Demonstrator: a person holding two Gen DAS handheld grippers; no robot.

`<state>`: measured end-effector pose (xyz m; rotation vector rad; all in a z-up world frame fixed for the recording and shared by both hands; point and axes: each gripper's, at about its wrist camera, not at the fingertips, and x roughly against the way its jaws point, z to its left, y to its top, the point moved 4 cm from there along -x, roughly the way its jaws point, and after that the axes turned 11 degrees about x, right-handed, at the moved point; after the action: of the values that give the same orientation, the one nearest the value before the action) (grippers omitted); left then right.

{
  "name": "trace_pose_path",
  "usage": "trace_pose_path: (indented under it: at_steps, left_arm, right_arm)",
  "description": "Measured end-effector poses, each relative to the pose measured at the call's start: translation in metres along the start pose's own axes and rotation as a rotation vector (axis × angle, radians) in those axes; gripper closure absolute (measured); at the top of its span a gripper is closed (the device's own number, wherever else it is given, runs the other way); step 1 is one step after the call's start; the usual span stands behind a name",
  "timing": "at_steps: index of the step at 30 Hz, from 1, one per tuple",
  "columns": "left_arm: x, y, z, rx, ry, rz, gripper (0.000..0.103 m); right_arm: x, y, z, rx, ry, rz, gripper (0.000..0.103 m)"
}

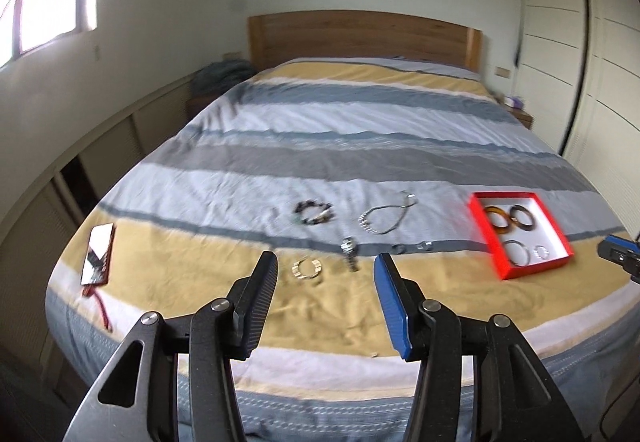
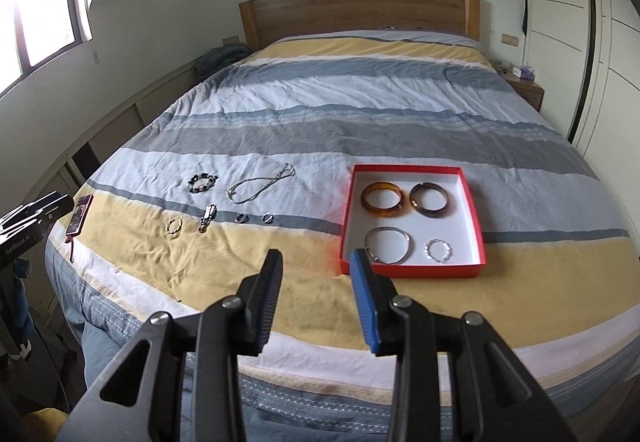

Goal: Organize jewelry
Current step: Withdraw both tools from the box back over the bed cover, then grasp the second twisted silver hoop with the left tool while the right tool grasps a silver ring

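Striped bedding in yellow, grey and white covers the bed [image 2: 320, 102], and both grippers hang above its near edge pointing toward the headboard. The left gripper [image 1: 325, 278] has its jaws wide apart with nothing between them, held level over the yellow stripe; the right gripper [image 2: 316, 274] is spread a bit less wide, also holding nothing. Going left to right: a phone [image 2: 79, 213] in a red case lies near the left edge, then a small gold bracelet [image 2: 173, 225], a watch [image 2: 207, 218], and two little rings [image 2: 253, 218] sit in a loose row. Just behind that row are a dark beaded bracelet [image 2: 203, 182] and a silver necklace [image 2: 260, 183]. Off to the right sits an open red box [image 2: 412, 269] with a white inside, holding four pieces: an amber bangle [image 2: 382, 199] and a dark brown bangle [image 2: 430, 200] at the back, a thin silver bangle [image 2: 387, 245] and a small silver bracelet [image 2: 438, 250] at the front. In the left wrist view the gold bracelet and watch lie just beyond the gap between the jaws, not touching. In the right wrist view the right finger's tip overlaps the box's near left corner; can't tell if it's touching.
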<state>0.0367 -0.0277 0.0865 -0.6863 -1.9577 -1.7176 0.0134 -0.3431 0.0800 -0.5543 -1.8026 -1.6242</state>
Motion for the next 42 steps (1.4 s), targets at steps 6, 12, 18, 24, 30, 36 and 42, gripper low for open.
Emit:
trace_pose_path:
  at_steps: [6,12,18,24,30,36,42]
  left_arm:
    - [-0.02,-0.011,0.033,0.046,0.053,0.043,0.053]
    - [-0.054,-0.029,0.045,0.058,0.073,0.111,0.053]
    - [-0.085,-0.045,0.051,0.06,0.075,0.173,0.053]
    - [-0.117,-0.057,0.057,0.066,0.073,0.233,0.053]
    - [-0.151,-0.057,0.067,0.087,0.072,0.27,0.053]
    - [-0.186,-0.044,0.07,0.082,0.056,0.294,0.053]
    - [-0.223,-0.035,0.064,0.066,0.017,0.327,0.054]
  right_arm:
    - [-0.021,-0.005,0.004,0.001,0.029,0.035,0.069]
    - [-0.051,-0.009,0.007,0.003,0.06,0.077,0.069]
    - [-0.083,-0.011,0.014,0.004,0.088,0.121,0.069]
    - [-0.119,-0.014,0.03,0.039,0.127,0.174,0.069]
    - [-0.155,-0.007,0.049,0.07,0.171,0.209,0.069]
    - [-0.194,0.009,0.076,0.138,0.22,0.243,0.069]
    - [-0.234,0.026,0.101,0.186,0.271,0.258,0.069]
